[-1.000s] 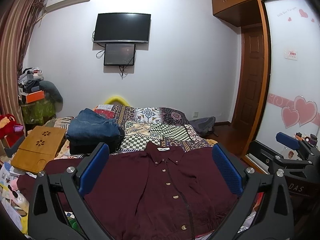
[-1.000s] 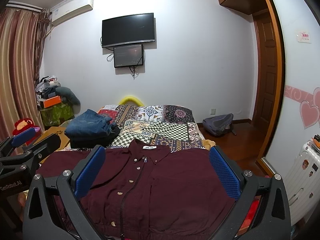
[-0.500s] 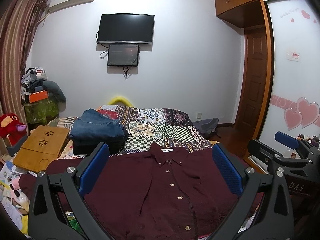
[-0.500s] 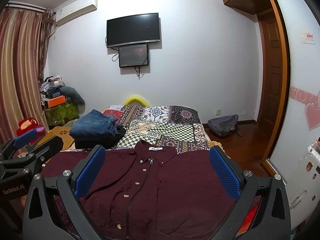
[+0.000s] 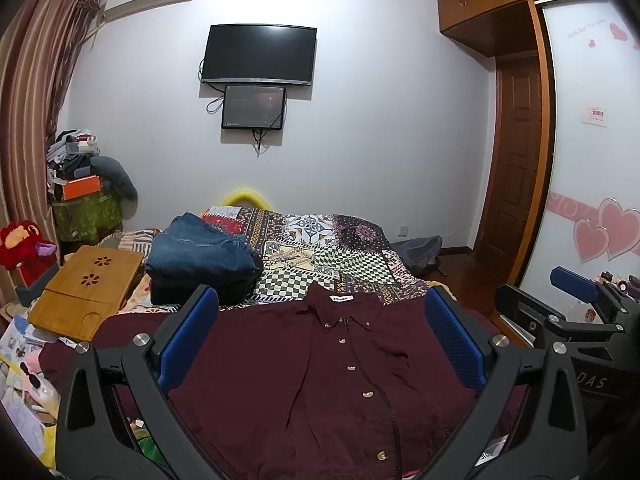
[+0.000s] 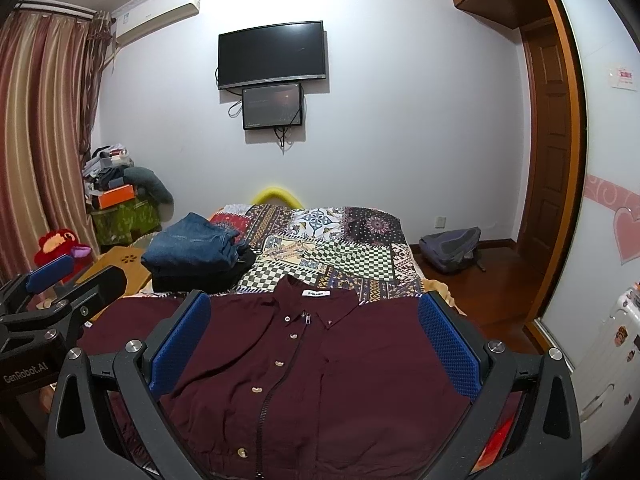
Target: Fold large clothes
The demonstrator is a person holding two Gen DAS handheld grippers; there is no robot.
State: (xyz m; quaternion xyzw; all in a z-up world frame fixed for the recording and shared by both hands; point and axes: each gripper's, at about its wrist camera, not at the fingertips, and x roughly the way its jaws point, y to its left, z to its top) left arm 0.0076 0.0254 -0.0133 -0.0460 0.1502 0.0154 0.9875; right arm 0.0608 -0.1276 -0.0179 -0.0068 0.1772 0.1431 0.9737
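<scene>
Lately we have lifted and tipped both views upward, so the maroon shirt sits lower in frame, spread flat, buttoned, unfolded on the bed. Our left hand-held gripper and right hand-held gripper hover released, empty. Only the right view shows the backpack fully.

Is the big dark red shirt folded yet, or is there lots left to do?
Already done: folded blue jeans sit stacked on the patchwork bedspread. In hand: nothing; the left gripper and right gripper hover open above the dark red button-up shirt. Left: the whole shirt, which lies flat, collar away, unfolded.
</scene>
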